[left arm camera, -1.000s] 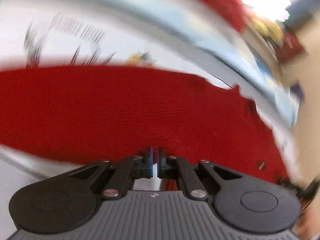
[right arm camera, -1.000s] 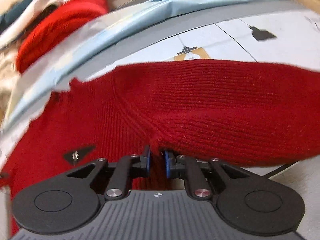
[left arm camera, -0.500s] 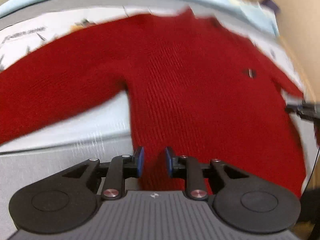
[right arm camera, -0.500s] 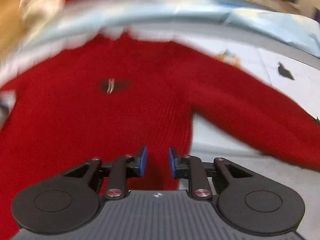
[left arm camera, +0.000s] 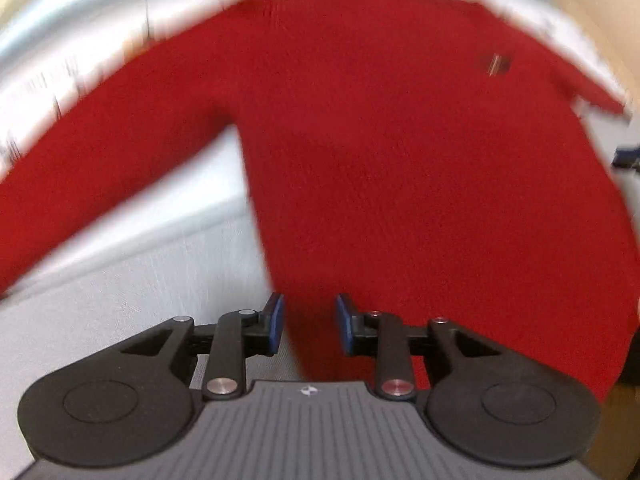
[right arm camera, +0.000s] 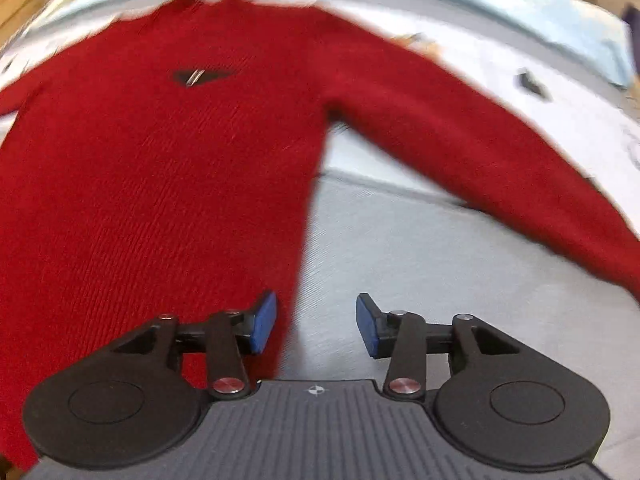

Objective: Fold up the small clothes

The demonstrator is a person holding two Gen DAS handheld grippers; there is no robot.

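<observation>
A small red knit sweater (left arm camera: 400,152) lies spread flat on the grey table, sleeves out to both sides, a dark logo patch (right arm camera: 200,76) on its chest. My left gripper (left arm camera: 310,322) hovers over the sweater's lower left side edge; its jaws are opening, with the cloth below them, not pinched. Over the lower right side edge (right arm camera: 296,248) of the sweater (right arm camera: 140,168) my right gripper (right arm camera: 316,320) is also opening, wider, and nothing is held between its blue pads (right arm camera: 264,322). Both views are motion-blurred.
The grey table surface (right arm camera: 420,264) shows beside the sweater. White printed sheets (right arm camera: 560,92) and a pale blue cloth (right arm camera: 540,12) lie along the far side. The other gripper's tip (left arm camera: 626,156) shows at the right edge of the left wrist view.
Both grippers were shut on the sweater's cloth a second ago. They have let go, opened, pulled back and up, and rolled; the sweater now lies flat and unfolded below them.
</observation>
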